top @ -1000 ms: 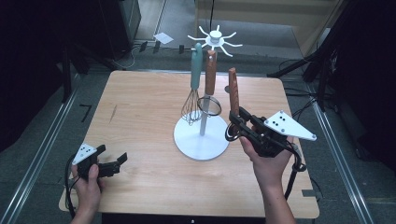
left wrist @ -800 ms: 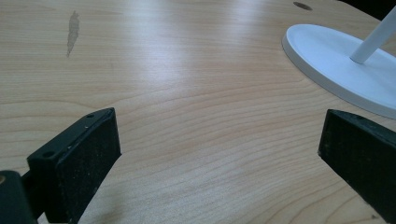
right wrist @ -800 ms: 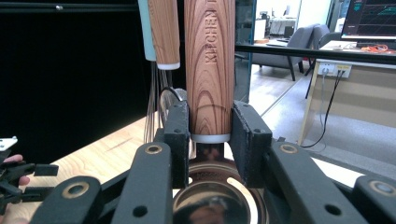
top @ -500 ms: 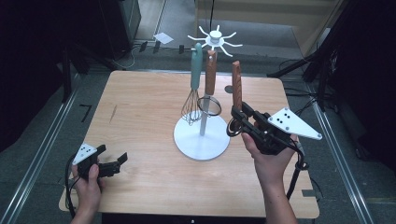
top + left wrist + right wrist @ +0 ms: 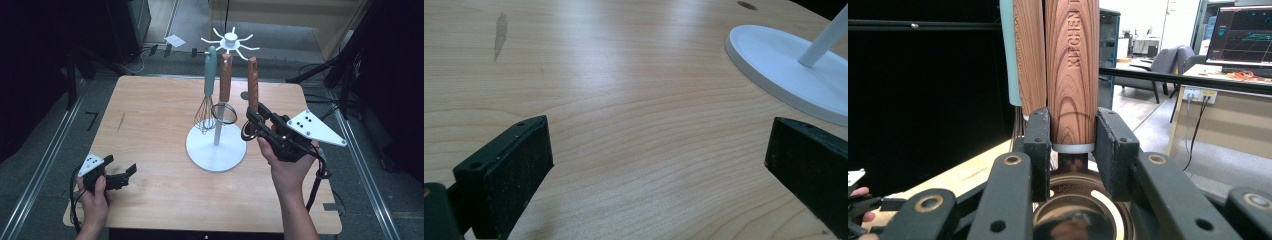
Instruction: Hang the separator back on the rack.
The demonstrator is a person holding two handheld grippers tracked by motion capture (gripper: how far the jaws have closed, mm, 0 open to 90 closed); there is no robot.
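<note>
The right gripper (image 5: pixel 252 125) is clamping a wooden-handled utensil (image 5: pixel 253 85) low on its handle, just above the copper-coloured head, and is holding it upright at about three o'clock from the white rack (image 5: pixel 216 150). In the right gripper view both pads are pressing on the wood grain of that utensil (image 5: pixel 1072 75), so the grip is looking firm. The left gripper (image 5: pixel 116 176) is resting at the table's (image 5: pixel 150 115) seven o'clock corner, jaws spread wide over bare wood and grasping nothing.

To do this step well, the handle's top end is needing to meet one of the prongs of the rack's crown (image 5: pixel 230 41), so the hand should be keeping the utensil vertical and moving it slowly, staying clear of the whisk (image 5: pixel 206 112) and the wooden-handled strainer (image 5: pixel 225 100) that are hanging at the pole (a bump would be setting them swinging). The jaws should be letting go only once the prong is bearing the weight.

Whether the handle has a hanging hole is not showing. The utensil's head is sitting mostly behind the gripper, so its kind is hard to tell (a cup or ladle bowl, perhaps). The prong tips are looking thin and blurred from above.
</note>
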